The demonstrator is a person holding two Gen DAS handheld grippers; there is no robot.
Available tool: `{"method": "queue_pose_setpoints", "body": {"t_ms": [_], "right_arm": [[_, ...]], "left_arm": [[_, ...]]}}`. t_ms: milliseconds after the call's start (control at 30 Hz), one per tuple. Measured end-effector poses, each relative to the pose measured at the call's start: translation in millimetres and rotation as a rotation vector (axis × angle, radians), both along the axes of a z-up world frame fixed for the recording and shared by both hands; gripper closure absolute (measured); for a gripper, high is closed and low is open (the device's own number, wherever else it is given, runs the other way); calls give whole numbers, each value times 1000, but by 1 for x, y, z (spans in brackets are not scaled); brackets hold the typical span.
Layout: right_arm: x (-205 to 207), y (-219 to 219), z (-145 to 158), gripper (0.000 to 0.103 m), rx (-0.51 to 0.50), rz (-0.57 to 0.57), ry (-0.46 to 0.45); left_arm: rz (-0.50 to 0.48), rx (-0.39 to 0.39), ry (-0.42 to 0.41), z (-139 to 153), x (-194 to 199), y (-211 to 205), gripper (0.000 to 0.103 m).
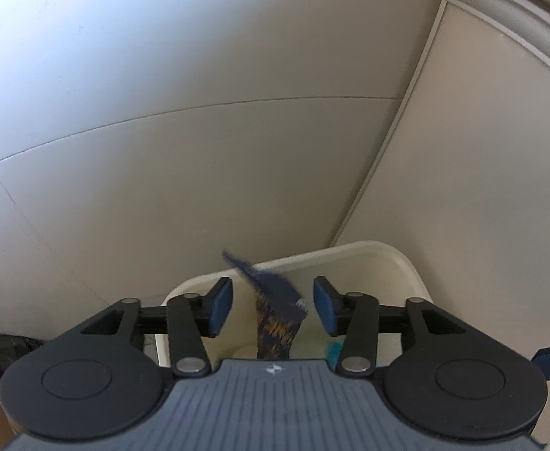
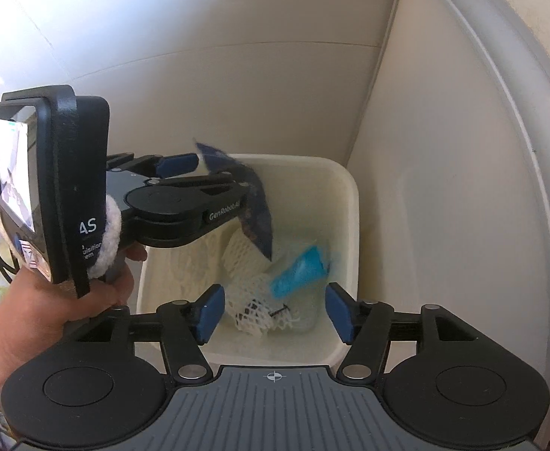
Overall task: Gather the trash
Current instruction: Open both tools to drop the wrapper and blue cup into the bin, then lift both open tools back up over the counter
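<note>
A cream waste bin (image 2: 346, 203) stands on the floor in a corner; its rim also shows in the left wrist view (image 1: 395, 253). My left gripper (image 1: 273, 306) is open over the bin. A dark blue wrapper (image 1: 275, 293) hangs blurred between its pads, touching neither; it also shows in the right wrist view (image 2: 254, 206). My right gripper (image 2: 273, 314) is open and empty above the bin's near side. Inside the bin lie white foam netting (image 2: 252, 297) and a blurred light blue piece (image 2: 299, 270).
Beige tiled floor (image 1: 200, 169) lies around the bin. A pale wall panel (image 2: 444, 188) rises to the right of it. The person's hand (image 2: 49, 300) holds the left gripper at the left of the right wrist view.
</note>
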State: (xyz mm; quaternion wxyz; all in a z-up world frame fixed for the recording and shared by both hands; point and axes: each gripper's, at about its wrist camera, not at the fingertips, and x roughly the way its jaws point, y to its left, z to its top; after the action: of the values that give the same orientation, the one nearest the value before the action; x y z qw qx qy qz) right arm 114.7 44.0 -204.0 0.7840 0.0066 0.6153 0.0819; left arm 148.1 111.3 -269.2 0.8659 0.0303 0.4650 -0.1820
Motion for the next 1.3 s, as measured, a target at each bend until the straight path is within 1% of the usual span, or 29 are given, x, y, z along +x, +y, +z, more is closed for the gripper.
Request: {"method": "queue_pose_setpoints", "body": {"t_ms": [133, 300, 400, 433, 467, 533, 667, 700, 800, 967, 1033, 1100, 1167, 1233, 1300], "right_arm": [[3, 6, 7, 37, 7, 2, -6], [1, 8, 22, 34, 20, 6, -16], [-3, 7, 31, 33, 22, 15, -25], [-6, 7, 34, 32, 24, 18, -28], [-7, 7, 38, 32, 25, 21, -32], [-9, 7, 45, 28, 27, 25, -39], [-17, 10, 58, 27, 33, 31, -52], [-20, 10, 61, 27, 35, 34, -54], [-27, 7, 72, 23, 39, 54, -64], [-41, 3, 94, 22, 58, 78, -90], [-47, 0, 107, 20, 69, 81, -106], [-54, -1, 119, 17, 82, 94, -129], [-61, -3, 133, 16, 88, 111, -153], [-68, -5, 145, 13, 96, 127, -174], [-74, -7, 154, 13, 103, 143, -196]], "left_arm": [[-10, 0, 21, 11, -5, 6, 48], [-13, -1, 45, 23, -11, 6, 43], [-17, 4, 57, 33, -16, 10, 38], [-17, 7, 61, 34, -6, 15, 37], [-17, 8, 63, 36, -6, 19, 36], [-16, 11, 71, 43, -9, 23, 33], [-15, 27, 89, 58, -12, 30, 30], [-15, 31, 98, 62, -10, 32, 28], [-16, 39, 121, 74, -14, 37, 25], [2, 63, 150, 97, -23, 38, 16], [10, 75, 153, 105, -30, 40, 10], [15, 92, 157, 116, -37, 40, 8], [21, 108, 162, 127, -42, 41, 6], [32, 115, 162, 136, -46, 41, 3], [45, 124, 168, 143, -49, 41, 3]]}}
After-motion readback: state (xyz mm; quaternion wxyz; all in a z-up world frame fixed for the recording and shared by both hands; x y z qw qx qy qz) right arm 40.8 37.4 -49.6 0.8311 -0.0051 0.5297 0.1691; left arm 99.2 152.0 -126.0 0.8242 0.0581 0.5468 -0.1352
